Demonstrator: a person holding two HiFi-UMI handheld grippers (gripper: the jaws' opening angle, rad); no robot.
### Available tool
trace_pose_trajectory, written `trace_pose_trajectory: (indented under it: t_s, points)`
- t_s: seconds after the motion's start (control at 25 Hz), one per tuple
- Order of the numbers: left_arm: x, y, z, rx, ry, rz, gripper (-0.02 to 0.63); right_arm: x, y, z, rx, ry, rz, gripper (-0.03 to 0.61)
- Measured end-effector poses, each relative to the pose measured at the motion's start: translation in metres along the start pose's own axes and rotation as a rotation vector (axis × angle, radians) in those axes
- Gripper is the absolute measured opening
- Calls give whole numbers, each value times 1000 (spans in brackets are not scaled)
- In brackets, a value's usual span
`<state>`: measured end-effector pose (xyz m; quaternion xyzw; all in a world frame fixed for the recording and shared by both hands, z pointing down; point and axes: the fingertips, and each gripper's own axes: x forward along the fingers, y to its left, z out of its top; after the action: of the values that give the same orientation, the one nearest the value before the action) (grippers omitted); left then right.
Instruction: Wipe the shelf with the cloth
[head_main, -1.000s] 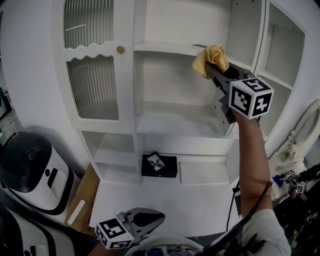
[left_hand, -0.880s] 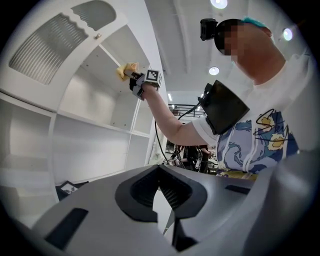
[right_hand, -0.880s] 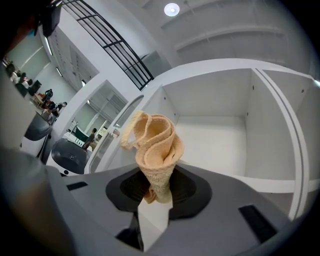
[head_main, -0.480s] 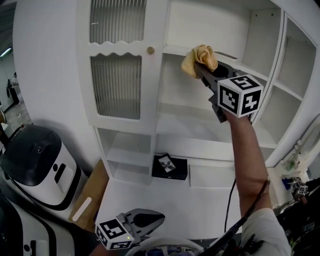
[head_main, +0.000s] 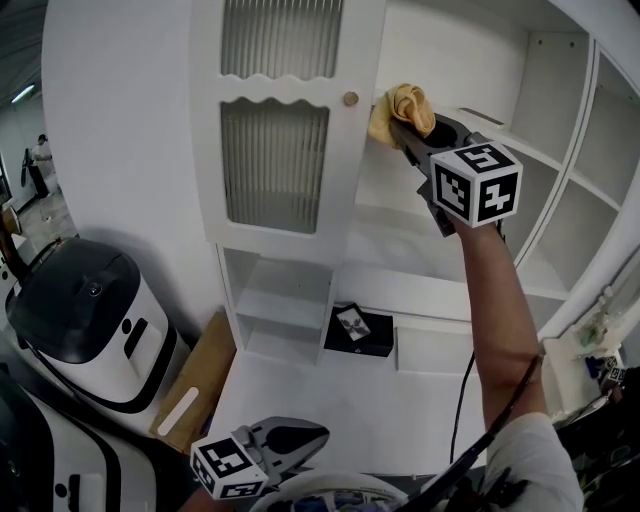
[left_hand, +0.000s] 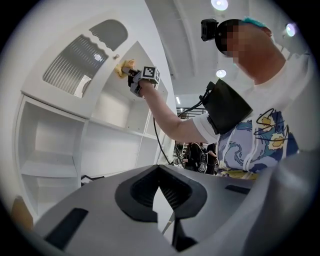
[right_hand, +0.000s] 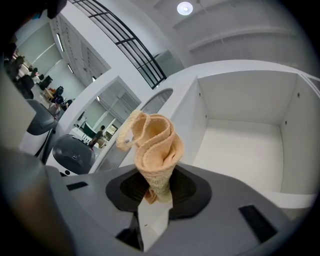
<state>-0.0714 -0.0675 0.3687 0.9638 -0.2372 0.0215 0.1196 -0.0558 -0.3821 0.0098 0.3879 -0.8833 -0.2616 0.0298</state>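
The right gripper (right_hand: 156, 194), raised at arm's length toward a white cabinet (head_main: 130, 150), has its jaws pinched on the lower end of a yellow cloth (right_hand: 152, 142). The cloth stands up out of the jaws in loose rolled folds. Beyond the jaws and to their right lies the open upper shelf (right_hand: 240, 150), a bare white compartment. From the head view, the cloth (head_main: 402, 106) sits ahead of the jaw tips at the shelf's front left corner, just beside the small round knob (head_main: 350, 98) of a ribbed-glass door (head_main: 275, 165); whether the cloth touches the shelf cannot be told. The left gripper (left_hand: 162, 192) is held low, near the person's body, well apart from the cabinet, its jaws pressed together with nothing between them. Far ahead of its jaws a small black box (head_main: 358, 331) lies on the cabinet's lower ledge.
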Motion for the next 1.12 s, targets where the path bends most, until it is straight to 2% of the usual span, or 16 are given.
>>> trace_pose_trajectory:
  t_s: [0.2, 0.32, 0.44, 0.76, 0.92, 1.12]
  points:
    - [-17, 1, -5, -1, 12, -10, 12, -5, 3, -2, -25, 11, -31, 112]
    - [-24, 1, -8, -2, 23, -25, 12, -12, 8, -20, -48, 53, -45, 112]
    - [-24, 0, -12, 1, 36, -48, 12, -13, 10, -62, -24, 136, -40, 112]
    - [8, -4, -1, -7, 16, -46, 12, 23, -4, -211, 81, 430, 13, 112]
    - [14, 1, -2, -23, 24, 9, 12, 53, -7, -242, 122, 494, 48, 112]
    - [20, 5, -5, -40, 24, 66, 12, 94, 12, -270, 114, 578, 139, 112]
